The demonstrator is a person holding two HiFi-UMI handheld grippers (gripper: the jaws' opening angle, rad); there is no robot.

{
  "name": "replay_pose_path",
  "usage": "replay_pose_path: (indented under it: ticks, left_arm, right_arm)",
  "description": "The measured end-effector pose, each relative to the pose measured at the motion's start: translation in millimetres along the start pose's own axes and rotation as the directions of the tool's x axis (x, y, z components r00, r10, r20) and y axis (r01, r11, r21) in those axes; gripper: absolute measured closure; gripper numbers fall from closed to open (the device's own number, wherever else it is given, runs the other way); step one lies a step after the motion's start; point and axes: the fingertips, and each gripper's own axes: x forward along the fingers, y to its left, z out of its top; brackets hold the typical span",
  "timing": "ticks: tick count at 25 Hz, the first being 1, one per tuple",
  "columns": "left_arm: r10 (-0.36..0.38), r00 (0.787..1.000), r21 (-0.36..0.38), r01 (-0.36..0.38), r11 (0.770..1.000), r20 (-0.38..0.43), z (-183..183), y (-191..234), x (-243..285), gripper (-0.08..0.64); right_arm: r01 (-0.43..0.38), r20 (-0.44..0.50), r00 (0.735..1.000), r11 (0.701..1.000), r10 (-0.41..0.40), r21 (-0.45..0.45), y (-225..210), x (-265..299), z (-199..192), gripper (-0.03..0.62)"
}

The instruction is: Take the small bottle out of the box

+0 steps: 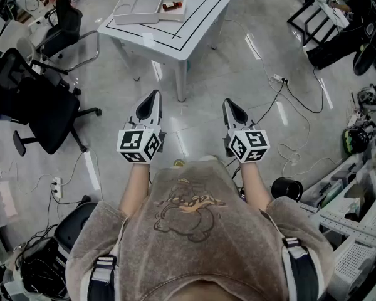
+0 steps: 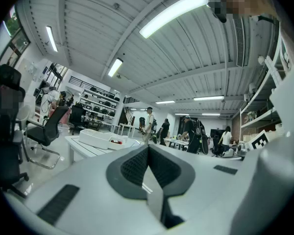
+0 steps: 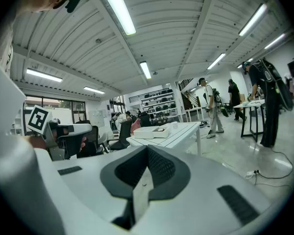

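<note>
A white table with black lines stands ahead across the floor. On it lies a white box, and beside that a shallower tray holding a small dark red thing that may be the bottle. The left gripper and the right gripper are side by side in front of the person's chest, well short of the table, each shut with nothing between its jaws. The left gripper view shows its closed jaws with the box far off. The right gripper view shows closed jaws and the table beyond.
Black office chairs stand at the left. Cables and a power strip lie on the floor at the right, and a black round container sits near the person's right elbow. Shelving stands at the right. Several people stand far back.
</note>
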Motion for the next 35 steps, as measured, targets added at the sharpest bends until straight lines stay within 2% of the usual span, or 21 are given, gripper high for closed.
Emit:
replay_pose_path:
  ticks: [8, 16, 24, 35]
  left_arm:
    - [-0.012, 1.0, -0.009, 0.012, 1.0, 0.018, 1, 9, -2, 0.552]
    - [-0.028, 0.999, -0.006, 0.028, 1.0, 0.034, 9, 18, 7, 0.552]
    - [-0.005, 1.0, -0.009, 0.005, 1.0, 0.03, 12, 50, 35, 0.552]
    - [0.009, 1.0, 0.0, -0.009, 1.0, 0.013, 22, 88, 106, 0.552]
  right_arm:
    - [-0.021, 0.002, 1.0, 1.0, 0.021, -0.002, 14, 10, 1, 0.595]
    - [0.0, 0.011, 1.0, 1.0, 0.0, -0.001, 11, 20, 7, 0.595]
    - [-0.027, 0.003, 1.0, 1.0, 0.027, 0.014, 10, 72, 11, 0.595]
    - [-0.073, -0.001, 0.997, 0.997, 0.073, 0.024, -14, 161, 30, 0.595]
